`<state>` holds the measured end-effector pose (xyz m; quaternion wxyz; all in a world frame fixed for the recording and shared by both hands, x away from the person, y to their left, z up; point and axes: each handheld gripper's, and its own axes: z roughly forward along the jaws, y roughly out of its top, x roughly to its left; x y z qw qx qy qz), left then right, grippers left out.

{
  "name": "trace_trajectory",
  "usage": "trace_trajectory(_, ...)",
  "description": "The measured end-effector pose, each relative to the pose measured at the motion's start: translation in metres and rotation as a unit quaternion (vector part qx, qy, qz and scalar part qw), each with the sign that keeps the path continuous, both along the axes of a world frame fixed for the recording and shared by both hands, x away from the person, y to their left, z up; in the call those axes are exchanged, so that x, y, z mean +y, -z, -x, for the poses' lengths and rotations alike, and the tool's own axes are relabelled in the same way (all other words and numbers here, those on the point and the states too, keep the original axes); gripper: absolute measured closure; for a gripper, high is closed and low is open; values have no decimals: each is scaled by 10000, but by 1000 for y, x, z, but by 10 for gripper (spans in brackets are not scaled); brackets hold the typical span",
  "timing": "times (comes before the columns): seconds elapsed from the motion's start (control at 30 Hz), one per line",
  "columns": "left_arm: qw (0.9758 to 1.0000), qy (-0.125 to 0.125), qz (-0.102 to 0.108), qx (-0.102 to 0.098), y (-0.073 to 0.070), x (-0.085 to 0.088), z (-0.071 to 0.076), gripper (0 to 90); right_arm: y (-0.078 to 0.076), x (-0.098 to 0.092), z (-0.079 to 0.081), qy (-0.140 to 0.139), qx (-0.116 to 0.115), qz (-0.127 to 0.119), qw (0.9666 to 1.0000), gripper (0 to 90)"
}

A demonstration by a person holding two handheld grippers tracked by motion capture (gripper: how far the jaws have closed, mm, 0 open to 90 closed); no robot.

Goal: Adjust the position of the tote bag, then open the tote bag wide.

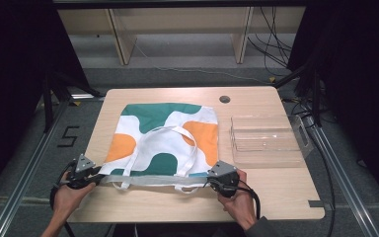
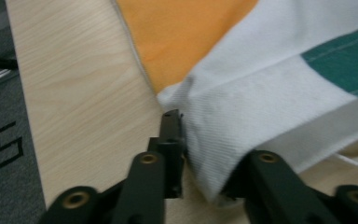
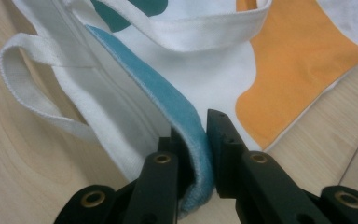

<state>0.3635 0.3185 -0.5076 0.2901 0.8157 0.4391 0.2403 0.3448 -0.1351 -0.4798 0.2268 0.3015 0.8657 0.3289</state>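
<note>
While tote bag (image 1: 165,138) lies flat, clear tray (image 1: 265,140) just beside.

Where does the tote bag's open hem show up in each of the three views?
High view: tote bag's hem runs along the near edge, between both grippers.
Left gripper view: right of centre, between the jaws.
Right gripper view: centre, pinched.
Shared landmark: orange patch.

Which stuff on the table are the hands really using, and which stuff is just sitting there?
Being used:
- tote bag, flat on the table
- left hand-held gripper, clamped on the bag's near-left corner
- right hand-held gripper, clamped on the near-right edge

Just sitting there:
- clear plastic tray, right of the bag
- wooden shelf behind the table
</note>
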Motion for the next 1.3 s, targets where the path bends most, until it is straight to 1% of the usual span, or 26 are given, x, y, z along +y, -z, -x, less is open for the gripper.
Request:
trace_trajectory(0.03, 10000, 46, -34, -20, -1, -1, 1, 764, -1, -1, 0, -61, -64, 32, 10000, 813)
trace_trajectory(0.07, 9999, 101, -11, -40, -1, -1, 2, 771, -2, -1, 1, -25, -9, 9, 10000, 814)
trace_trajectory(0.13, 9998, 192, 62, -51, -3, -2, 5, 778, -5, -5, 1, -74, -113, -35, 9999, 813)
trace_trajectory(0.27, 9991, 364, 208, -24, -10, -5, 17, 780, -10, -14, 2, 24, -168, -201, 9997, 813)
trace_trajectory(0.33, 9989, 449, 162, -18, -14, -6, 23, 780, -12, -19, 2, 78, -134, -340, 9993, 813)
trace_trajectory(0.37, 9985, 447, 302, -24, -15, -7, 26, 779, -14, -21, 2, 87, -146, -368, 9992, 813)
trace_trajectory(0.47, 9981, 498, 367, -32, -19, -7, 33, 778, -17, -26, 5, 105, -159, -456, 9988, 813)
trace_trajectory(0.5, 9978, 500, 423, -69, -19, -8, 35, 777, -17, -27, 5, 87, -191, -452, 9988, 813)
trace_trajectory(0.53, 9979, 536, 351, -110, -21, -8, 38, 777, -18, -27, 6, 95, -165, -470, 9987, 813)
trace_trajectory(0.6, 9973, 464, 506, -259, -22, -11, 42, 775, -19, -29, 8, 113, -187, -539, 9983, 813)
trace_trajectory(0.63, 9968, 530, 520, -297, -25, -11, 44, 776, -20, -30, 8, 103, -179, -545, 9983, 813)
trace_trajectory(0.67, 9966, 532, 548, -300, -27, -12, 46, 776, -21, -31, 9, 119, -244, -588, 9979, 813)
trace_trajectory(0.7, 9962, 468, 642, -366, -28, -14, 47, 776, -22, -32, 10, 141, -206, -625, 9977, 813)
trace_trajectory(0.8, 9949, 498, 766, -421, -35, -16, 53, 778, -27, -35, 11, 145, -249, -697, 9972, 813)
trace_trajectory(0.83, 9948, 531, 733, -463, -37, -16, 54, 779, -29, -36, 11, 94, -285, -704, 9971, 814)
trace_trajectory(0.87, 9954, 677, 529, -417, -41, -14, 55, 780, -30, -36, 12, 112, -282, -735, 9968, 815)
trace_trajectory(0.9, 9945, 612, 692, -501, -42, -17, 57, 781, -34, -37, 13, 119, -279, -738, 9968, 816)
trace_trajectory(0.97, 9939, 675, 672, -554, -50, -16, 57, 782, -40, -38, 13, 74, -354, -739, 9966, 818)
trace_trajectory(1.0, 9931, 629, 800, -579, -51, -18, 58, 783, -43, -38, 12, 44, -400, -738, 9965, 819)
trace_trajectory(1.03, 9926, 647, 774, -678, -57, -17, 57, 783, -46, -38, 13, 94, -411, -753, 9963, 820)
trace_trajectory(1.1, 9919, 598, 839, -745, -64, -15, 56, 786, -57, -38, 11, -25, -458, -783, 9959, 824)
trace_trajectory(1.13, 9913, 516, 897, -808, -68, -14, 55, 786, -57, -38, 11, -25, -458, -783, 9959, 824)
trace_trajectory(1.2, 9909, 515, 890, -866, -77, -11, 51, 790, -65, -36, 10, -30, -483, -835, 9953, 828)
trace_trajectory(1.23, 9909, 506, 882, -883, -81, -11, 51, 791, -71, -34, 9, -79, -547, -814, 9951, 832)
trace_trajectory(1.27, 9892, 447, 922, -1045, -84, -12, 50, 792, -76, -34, 8, -80, -606, -795, 9950, 835)
trace_trajectory(1.3, 9890, 496, 934, -1033, -91, -11, 50, 794, -82, -33, 5, -92, -685, -824, 9942, 836)
